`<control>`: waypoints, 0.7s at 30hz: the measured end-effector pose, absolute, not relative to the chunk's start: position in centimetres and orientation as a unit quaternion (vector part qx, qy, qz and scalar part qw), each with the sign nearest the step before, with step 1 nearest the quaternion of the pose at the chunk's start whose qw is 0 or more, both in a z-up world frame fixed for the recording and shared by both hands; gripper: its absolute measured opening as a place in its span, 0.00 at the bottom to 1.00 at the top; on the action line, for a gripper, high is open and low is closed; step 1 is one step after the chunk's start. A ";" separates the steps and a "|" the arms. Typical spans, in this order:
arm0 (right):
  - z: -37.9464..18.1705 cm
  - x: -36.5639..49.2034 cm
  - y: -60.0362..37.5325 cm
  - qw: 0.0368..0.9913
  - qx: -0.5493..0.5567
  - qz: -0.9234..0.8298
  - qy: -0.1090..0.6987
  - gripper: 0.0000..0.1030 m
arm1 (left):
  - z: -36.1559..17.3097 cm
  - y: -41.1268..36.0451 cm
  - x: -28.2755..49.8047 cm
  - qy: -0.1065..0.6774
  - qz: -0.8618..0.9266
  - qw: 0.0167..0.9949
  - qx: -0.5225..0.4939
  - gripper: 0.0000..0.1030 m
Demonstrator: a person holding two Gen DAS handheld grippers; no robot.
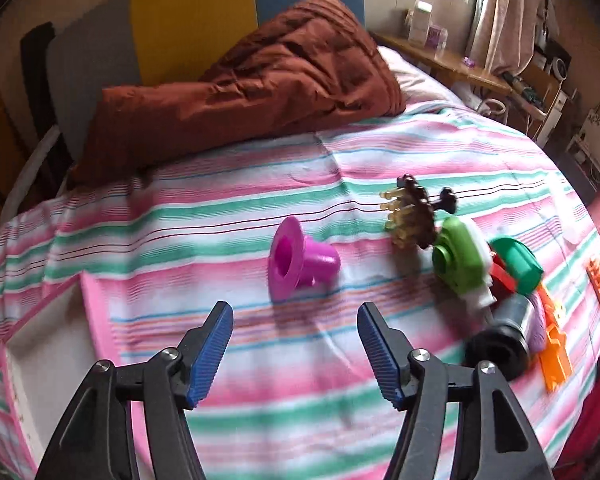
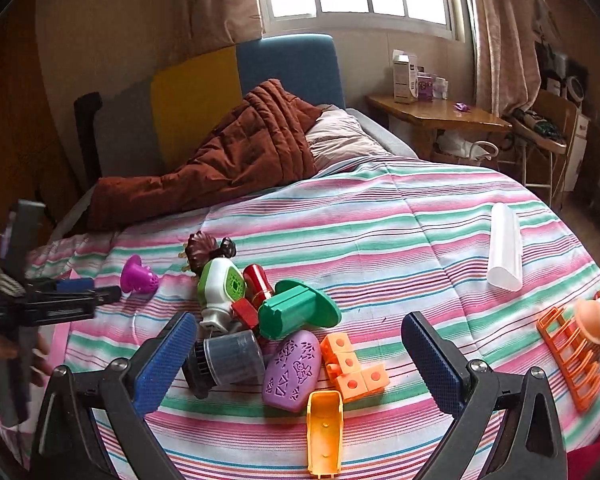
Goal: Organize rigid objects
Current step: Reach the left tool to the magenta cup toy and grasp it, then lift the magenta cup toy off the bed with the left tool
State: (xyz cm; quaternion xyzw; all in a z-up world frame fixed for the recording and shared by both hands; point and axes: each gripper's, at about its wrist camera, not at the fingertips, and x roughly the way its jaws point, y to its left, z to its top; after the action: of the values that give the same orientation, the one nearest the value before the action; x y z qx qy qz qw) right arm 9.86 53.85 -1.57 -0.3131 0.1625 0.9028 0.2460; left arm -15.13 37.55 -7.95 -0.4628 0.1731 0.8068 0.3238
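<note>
- Left gripper (image 1: 296,354), lower centre of its frame: jaws apart, nothing between them; magenta funnel-shaped piece (image 1: 300,261) lies on the striped bed (image 1: 220,208) just beyond.
- Right gripper (image 2: 300,364): released, above the toy pile (image 2: 268,320) at centre frame.

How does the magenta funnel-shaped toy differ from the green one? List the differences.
1. The magenta toy lies alone on the striped bedspread; the green toy lies in the pile, touching the red pieces.
2. The magenta toy looks smaller than the green toy.
3. The magenta toy's stem looks smooth; the green toy's stem is ribbed.
Both are plastic, with a wide flange and narrower stem, lying on their sides.
</note>
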 end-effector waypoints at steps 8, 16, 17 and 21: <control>-1.3 10.3 55.2 0.258 -0.305 0.898 0.187 1.00 | -10.3 40.9 -18.5 0.166 0.800 0.303 -0.490 0.81; -1.8 10.1 55.2 0.261 -0.311 0.895 0.186 1.00 | -11.2 40.5 -18.0 0.176 0.802 0.305 -0.482 0.49; -1.9 10.1 55.2 0.260 -0.313 0.894 0.187 1.00 | -10.8 40.0 -17.5 0.174 0.805 0.308 -0.476 0.44; -2.4 10.0 55.2 0.253 -0.320 0.892 0.193 1.00 | -9.1 38.0 -15.2 0.157 0.810 0.326 -0.461 0.14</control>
State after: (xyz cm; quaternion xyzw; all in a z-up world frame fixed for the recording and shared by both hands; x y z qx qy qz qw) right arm 10.00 55.20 -2.39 -0.3201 0.1927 0.8925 0.2528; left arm -15.16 38.01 -9.13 -0.4607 0.1575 0.8104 0.3259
